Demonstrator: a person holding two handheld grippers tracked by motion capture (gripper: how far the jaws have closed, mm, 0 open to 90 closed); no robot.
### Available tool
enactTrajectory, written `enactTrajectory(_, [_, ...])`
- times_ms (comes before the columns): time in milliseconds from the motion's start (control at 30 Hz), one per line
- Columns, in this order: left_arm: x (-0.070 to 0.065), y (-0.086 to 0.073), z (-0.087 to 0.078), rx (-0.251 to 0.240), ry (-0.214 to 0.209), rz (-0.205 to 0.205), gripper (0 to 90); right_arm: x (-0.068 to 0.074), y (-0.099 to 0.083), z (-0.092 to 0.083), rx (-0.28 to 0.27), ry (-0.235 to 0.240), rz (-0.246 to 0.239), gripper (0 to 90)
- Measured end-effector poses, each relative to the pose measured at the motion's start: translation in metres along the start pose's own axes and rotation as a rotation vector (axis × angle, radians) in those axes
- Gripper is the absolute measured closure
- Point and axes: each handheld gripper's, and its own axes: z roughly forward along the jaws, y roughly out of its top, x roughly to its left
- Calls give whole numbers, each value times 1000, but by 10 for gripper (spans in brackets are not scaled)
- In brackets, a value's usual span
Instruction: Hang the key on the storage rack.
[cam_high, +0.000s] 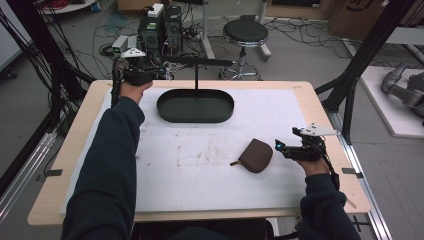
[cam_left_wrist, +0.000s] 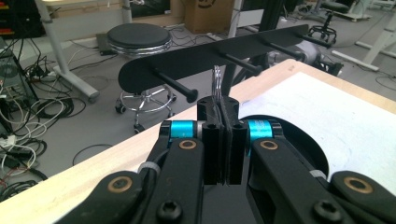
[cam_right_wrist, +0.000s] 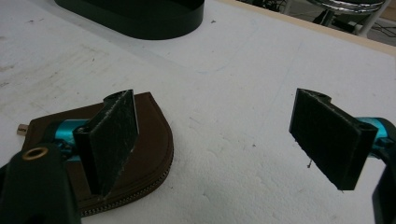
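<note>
A black peg rack (cam_high: 200, 62) stands on a post rising from a black oval tray (cam_high: 195, 106) at the back of the table. In the left gripper view its bar (cam_left_wrist: 201, 56) carries several pegs pointing towards me. My left gripper (cam_left_wrist: 218, 100) is shut on a thin metal ring (cam_left_wrist: 217, 80), held just short of the bar between two pegs. From above, the left gripper (cam_high: 162, 73) hovers off the rack's left end. A brown zipped pouch (cam_high: 255, 155) lies flat on the white mat. My right gripper (cam_right_wrist: 215, 100) stands open beside the pouch (cam_right_wrist: 149, 140), its left pad over the pouch's edge.
The white mat (cam_high: 210, 165) covers most of the wooden table (cam_high: 75, 150). A black stool (cam_high: 245, 32) stands on the floor behind the table, among cables and computer cases (cam_high: 160, 30). Black frame posts (cam_high: 365, 55) rise at the right.
</note>
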Motion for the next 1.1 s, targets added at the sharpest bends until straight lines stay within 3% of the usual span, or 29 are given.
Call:
enactTrajectory(200, [6,-5,6,22,27,-26,882,-1,-1,-1,-1,-1,3,156])
enactTrajectory(433, [9,-9,15,11,43,-72,880,-1,-2,-1,0,0,-2,156])
enactTrajectory(633, [11,-7,21,19,109,-92,870,-1,-3,-1,4,-1,4,156])
enactTrajectory(667, [10,-6,23,52,152,-88,861,0,-3,-1,8,-1,5,156])
enactTrajectory(700, [10,-6,23,52,152,-88,837,0,-3,-1,8,-1,5,156])
enactTrajectory(733, [10,-10,25,99,193,-95,750,0,-3,0,6,0,2,156])
enactTrajectory(767, [10,-13,24,103,204,-88,742,0,-3,0,6,1,2,156])
enactTrajectory(867, [10,-19,20,86,199,-98,713,0,-2,-1,6,2,0,156])
enactTrajectory(933, [7,-26,13,65,192,-96,614,0,-2,-1,5,3,1,156])
enactTrajectory(967, [4,-32,5,28,164,-113,572,1,-2,1,7,6,1,156])
enactTrajectory(1033, [-2,-38,-4,1,110,-115,554,2,-1,2,8,9,-4,156])
enactTrajectory(1100, [-6,-41,-9,-18,95,-102,505,3,0,2,7,10,-11,156])
